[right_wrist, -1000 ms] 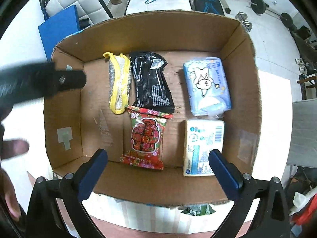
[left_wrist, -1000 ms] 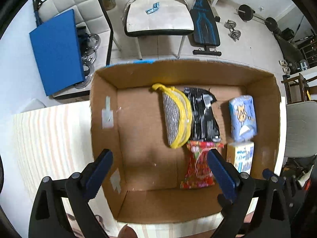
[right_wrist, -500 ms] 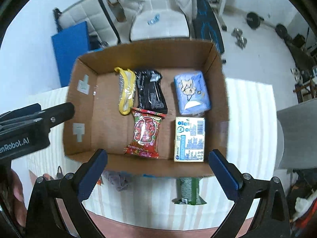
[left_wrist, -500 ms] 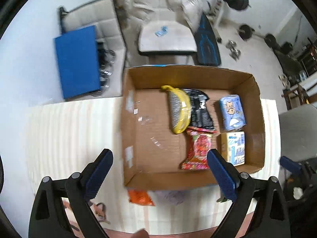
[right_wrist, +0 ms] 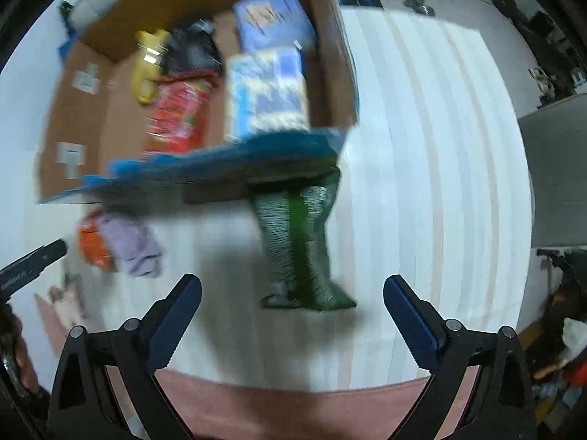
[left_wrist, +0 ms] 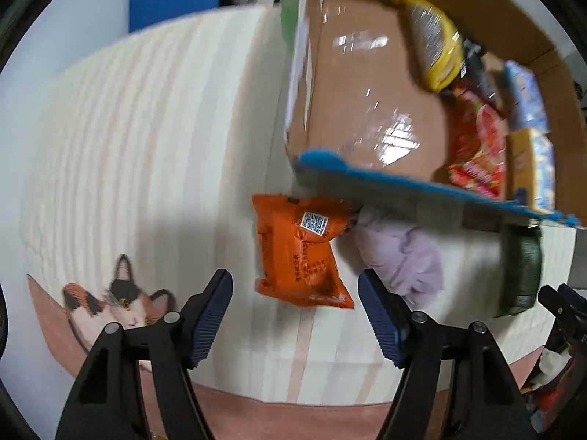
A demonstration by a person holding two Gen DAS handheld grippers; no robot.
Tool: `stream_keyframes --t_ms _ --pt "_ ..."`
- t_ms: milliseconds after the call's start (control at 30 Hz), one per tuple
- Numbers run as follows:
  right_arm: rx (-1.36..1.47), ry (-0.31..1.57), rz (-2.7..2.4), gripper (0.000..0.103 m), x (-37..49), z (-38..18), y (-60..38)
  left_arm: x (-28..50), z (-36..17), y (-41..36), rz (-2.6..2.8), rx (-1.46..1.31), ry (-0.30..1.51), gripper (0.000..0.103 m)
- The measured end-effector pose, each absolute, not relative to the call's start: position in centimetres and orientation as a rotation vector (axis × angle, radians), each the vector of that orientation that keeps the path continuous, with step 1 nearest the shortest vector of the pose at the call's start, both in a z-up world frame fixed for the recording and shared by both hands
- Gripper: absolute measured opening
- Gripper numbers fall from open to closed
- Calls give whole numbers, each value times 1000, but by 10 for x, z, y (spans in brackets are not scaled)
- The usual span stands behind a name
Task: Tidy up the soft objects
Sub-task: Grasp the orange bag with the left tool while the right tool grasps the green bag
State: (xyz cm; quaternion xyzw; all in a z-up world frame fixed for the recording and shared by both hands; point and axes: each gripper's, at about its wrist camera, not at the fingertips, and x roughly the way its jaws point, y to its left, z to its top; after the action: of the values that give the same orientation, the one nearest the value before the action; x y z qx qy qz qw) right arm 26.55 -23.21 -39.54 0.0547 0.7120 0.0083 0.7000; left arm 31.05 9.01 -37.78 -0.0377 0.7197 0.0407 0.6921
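An orange packet (left_wrist: 301, 253) lies on the striped table (left_wrist: 146, 146) just in front of the cardboard box (left_wrist: 304, 73). A lilac cloth (left_wrist: 400, 256) lies to its right and a green packet (left_wrist: 521, 267) further right. My left gripper (left_wrist: 295, 289) points down over the orange packet's near end; its jaws are closing and the pads stay clear of the packet. My right gripper (right_wrist: 293, 288) hangs over the near end of the green packet (right_wrist: 301, 249); its jaws are wide, closing slightly, and touch nothing. The box (right_wrist: 73, 110) holds several packets.
In the box lie a yellow-rimmed pouch (left_wrist: 436, 47), a red packet (left_wrist: 477, 146) and blue tissue packs (right_wrist: 268, 91). A pink mat with a cat picture (left_wrist: 110, 304) lies at the table's near left. A grey chair (right_wrist: 557, 168) stands to the right.
Both grippers dropped from above the box to the table in front of it. The orange packet, lilac cloth and green packet came into view. The left jaws have narrowed.
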Motion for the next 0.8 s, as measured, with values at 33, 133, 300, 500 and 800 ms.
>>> stream_keyframes --t_ms 33,133,300,500,800 --pt "129 1594 16 93 267 -404 -232 311 -387 89 82 -89 1627 69" --pt "143 1627 15 84 269 -424 -231 314 -408 85 75 -92 1661 69" --pt "135 1652 23 67 270 -441 -224 317 -432 82 72 -97 1697 68" --pt "104 1683 16 42 263 -448 -224 309 -433 76 71 -75 1687 48" --pt "159 1712 91 33 222 -438 -224 259 -414 54 42 -73 1688 44"
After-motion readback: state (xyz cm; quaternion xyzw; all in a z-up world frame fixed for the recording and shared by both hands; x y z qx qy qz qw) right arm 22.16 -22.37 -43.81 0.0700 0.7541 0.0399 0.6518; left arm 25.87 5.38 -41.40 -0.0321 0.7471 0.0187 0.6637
